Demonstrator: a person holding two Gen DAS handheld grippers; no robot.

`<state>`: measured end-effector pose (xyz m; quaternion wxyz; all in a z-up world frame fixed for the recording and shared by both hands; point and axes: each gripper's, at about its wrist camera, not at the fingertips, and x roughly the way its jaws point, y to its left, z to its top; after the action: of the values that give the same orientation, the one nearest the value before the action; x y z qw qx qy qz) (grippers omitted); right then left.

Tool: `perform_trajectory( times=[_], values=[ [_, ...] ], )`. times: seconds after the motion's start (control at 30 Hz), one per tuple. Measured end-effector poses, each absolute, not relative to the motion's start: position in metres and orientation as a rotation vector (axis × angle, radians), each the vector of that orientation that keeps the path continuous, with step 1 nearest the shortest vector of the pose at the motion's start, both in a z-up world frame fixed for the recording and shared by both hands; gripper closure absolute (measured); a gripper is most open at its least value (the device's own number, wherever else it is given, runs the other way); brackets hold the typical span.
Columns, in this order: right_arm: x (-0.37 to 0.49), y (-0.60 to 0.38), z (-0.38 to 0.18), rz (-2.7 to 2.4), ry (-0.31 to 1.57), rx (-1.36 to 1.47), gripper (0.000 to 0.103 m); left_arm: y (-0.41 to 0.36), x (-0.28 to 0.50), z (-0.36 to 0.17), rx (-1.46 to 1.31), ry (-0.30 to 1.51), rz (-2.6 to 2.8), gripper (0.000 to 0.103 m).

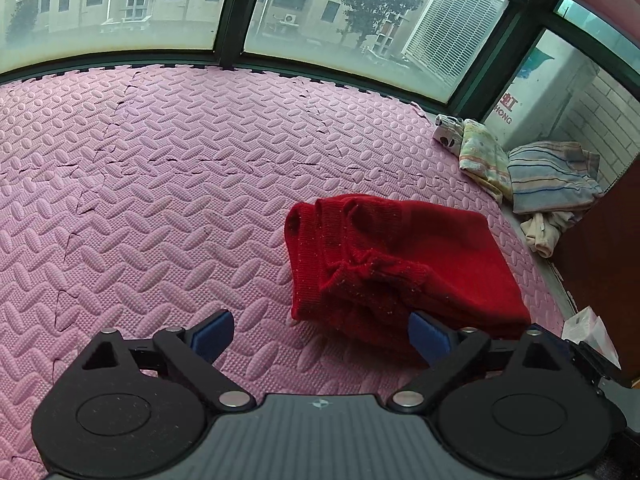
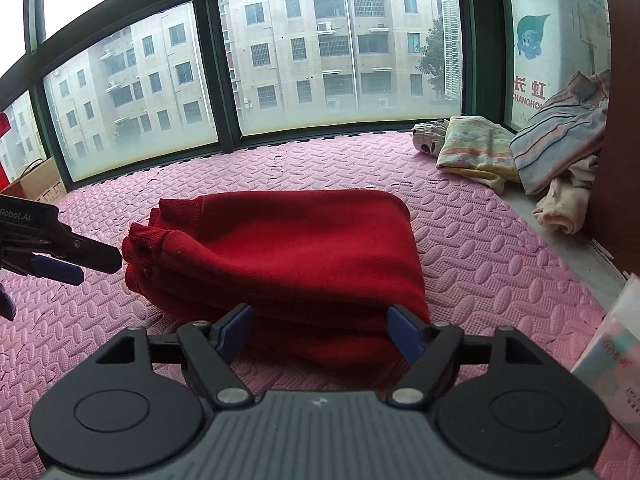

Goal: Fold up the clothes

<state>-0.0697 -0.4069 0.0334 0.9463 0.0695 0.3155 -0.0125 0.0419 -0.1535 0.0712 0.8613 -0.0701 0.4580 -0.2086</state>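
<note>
- The pink foam mat (image 2: 460, 240) covers the whole floor under the windows (image 2: 340, 52), giving a broad, soft place to spread and fold clothing.
- The red knit garment (image 2: 280, 248) lies on the mat in a compact, layered bundle, its stacked edges and a ribbed cuff showing at the end nearest the left gripper. It already lies folded over on itself; whether another fold is wanted, these views cannot settle.
- A heap of other clothes (image 2: 520, 148), striped and pastel, sits well apart against the far corner, likely parked there out of the working area.
- The right gripper (image 2: 320, 330) hovers at the garment's near edge with its fingers spread wide, the cloth lying between and beyond them, nothing clamped.
- The left gripper (image 1: 320, 336) sits at the bundle's cuffed end, fingers likewise wide apart; its right pad is close against the red knit but grips nothing.
- A pale packet (image 2: 616, 364) stands at the mat's right border, clear of the garment.
</note>
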Motion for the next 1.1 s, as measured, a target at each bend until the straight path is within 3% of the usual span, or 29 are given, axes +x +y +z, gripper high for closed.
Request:
perform_trajectory(
  times=[0.07,0.37,1.1],
  values=[
    [-0.072,-0.405,0.033,-0.033,0.648,0.146,0.015,-0.153,0.033,0.071,-0.14,0.959,-0.442,0.002],
    [-0.084,-0.396,0.033,-0.054,0.667,0.136,0.0,-0.149,0.004,0.068,-0.126,0.96,-0.438,0.0],
    [-0.108,-0.371,0.028,-0.103,0.688,0.144,0.0,-0.14,-0.045,0.052,-0.098,0.974,-0.43,0.0]
  ],
)
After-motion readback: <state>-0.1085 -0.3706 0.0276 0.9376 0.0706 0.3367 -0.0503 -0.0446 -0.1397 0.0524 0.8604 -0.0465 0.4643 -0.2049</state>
